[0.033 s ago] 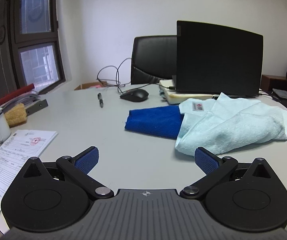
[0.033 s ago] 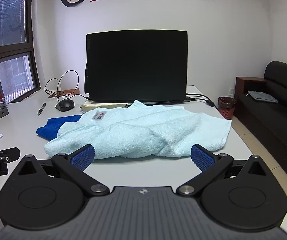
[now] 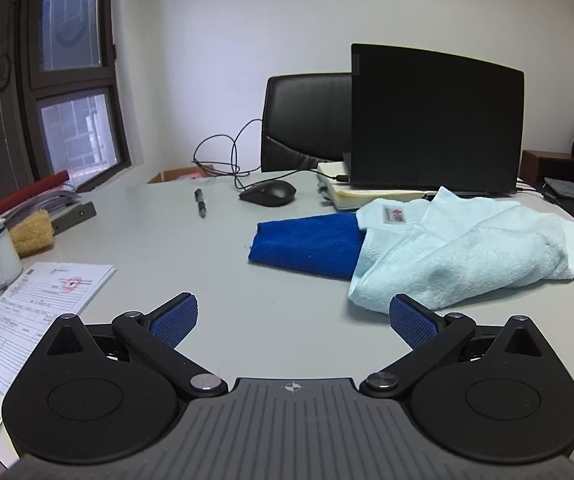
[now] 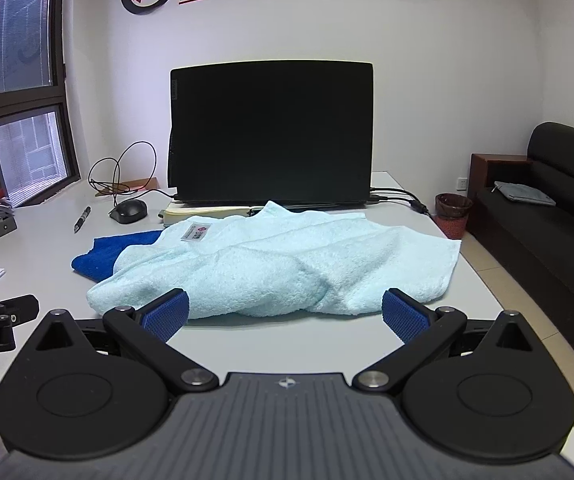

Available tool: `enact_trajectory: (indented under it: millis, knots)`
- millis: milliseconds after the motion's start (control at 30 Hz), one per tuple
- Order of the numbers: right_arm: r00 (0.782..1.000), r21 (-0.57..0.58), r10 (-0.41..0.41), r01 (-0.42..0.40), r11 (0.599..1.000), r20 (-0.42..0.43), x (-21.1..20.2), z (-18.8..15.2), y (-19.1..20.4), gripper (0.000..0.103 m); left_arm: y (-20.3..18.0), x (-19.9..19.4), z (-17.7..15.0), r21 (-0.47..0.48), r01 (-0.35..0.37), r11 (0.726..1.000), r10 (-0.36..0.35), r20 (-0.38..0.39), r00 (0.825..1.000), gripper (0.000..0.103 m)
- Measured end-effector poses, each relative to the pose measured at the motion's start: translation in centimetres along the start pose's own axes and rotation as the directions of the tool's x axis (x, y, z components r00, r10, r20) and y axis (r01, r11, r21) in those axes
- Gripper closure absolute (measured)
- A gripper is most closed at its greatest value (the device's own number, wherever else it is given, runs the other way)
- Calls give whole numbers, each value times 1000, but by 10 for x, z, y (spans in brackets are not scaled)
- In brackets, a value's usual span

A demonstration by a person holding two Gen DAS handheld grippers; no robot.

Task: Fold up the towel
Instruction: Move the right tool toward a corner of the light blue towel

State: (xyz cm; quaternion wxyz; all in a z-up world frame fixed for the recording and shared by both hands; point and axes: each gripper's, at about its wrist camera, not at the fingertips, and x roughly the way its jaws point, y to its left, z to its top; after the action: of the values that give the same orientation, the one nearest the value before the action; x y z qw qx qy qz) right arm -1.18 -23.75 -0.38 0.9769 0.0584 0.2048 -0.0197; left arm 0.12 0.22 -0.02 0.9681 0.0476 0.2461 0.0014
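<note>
Crumpled pale-blue terry towel (image 4: 279, 264) centre frame, unfolded; left gripper (image 3: 293, 320) and right gripper (image 4: 285, 312) jaws apart, empty; no change evident; folding not begun

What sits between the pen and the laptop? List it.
In the left wrist view, a black mouse with its looped cable lies on the table between the pen and the laptop.

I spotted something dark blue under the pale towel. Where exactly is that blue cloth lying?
The dark blue cloth lies on the grey desk, its right end tucked under the crumpled light blue terry towel, in front of the black computer mouse in the left wrist view.
</note>
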Motion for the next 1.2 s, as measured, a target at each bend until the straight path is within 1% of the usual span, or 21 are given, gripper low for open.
enact_trajectory:
  millis: [100, 167, 200, 233, 300, 367, 467, 600, 1067, 1200]
  knots:
    - [1000, 9, 5, -5, 1000, -3, 1, -1, 5, 0, 12, 4, -1, -18, 12, 1000, -12, -27, 1000, 0]
    - [1000, 27, 13, -13, 1000, -4, 2, -1, 7, 0, 1, 8, 4, 29, -10, 1000, 11, -31, 999, 0]
    - [1000, 56, 21, -21, 998, -4, 2, 1, -1, 0, -4, 5, 5, 43, -18, 999, 19, -18, 1000, 0]
    - [1000, 63, 23, -23, 998, -4, 1, 1, -6, 0, -11, -2, 6, 59, -26, 998, 25, 2, 1000, 0]
    - [1000, 54, 22, -22, 998, 1, -3, 0, -9, 0, -15, -6, 7, 52, -24, 998, 23, 16, 1000, 0]
    - [1000, 41, 14, -14, 999, -3, -3, 0, -15, 0, -7, -12, 0, 15, 9, 1000, -10, 44, 999, 0]
    - [1000, 19, 0, 0, 1000, -10, -2, -1, -10, 0, 1, -11, -3, -24, 25, 999, -24, 45, 999, 0]
    - [1000, 9, -6, 6, 1000, -17, 0, -2, -9, 1, 2, -9, -3, -19, 35, 999, -34, 30, 999, 0]
    - [999, -4, -24, 24, 1000, -21, 5, 2, -7, 1, 0, -2, -1, -4, 52, 999, -52, 31, 998, 0]
    - [999, -8, -25, 24, 1000, -21, 7, 4, -7, 3, -1, -1, 1, 5, 55, 998, -56, 34, 998, 0]
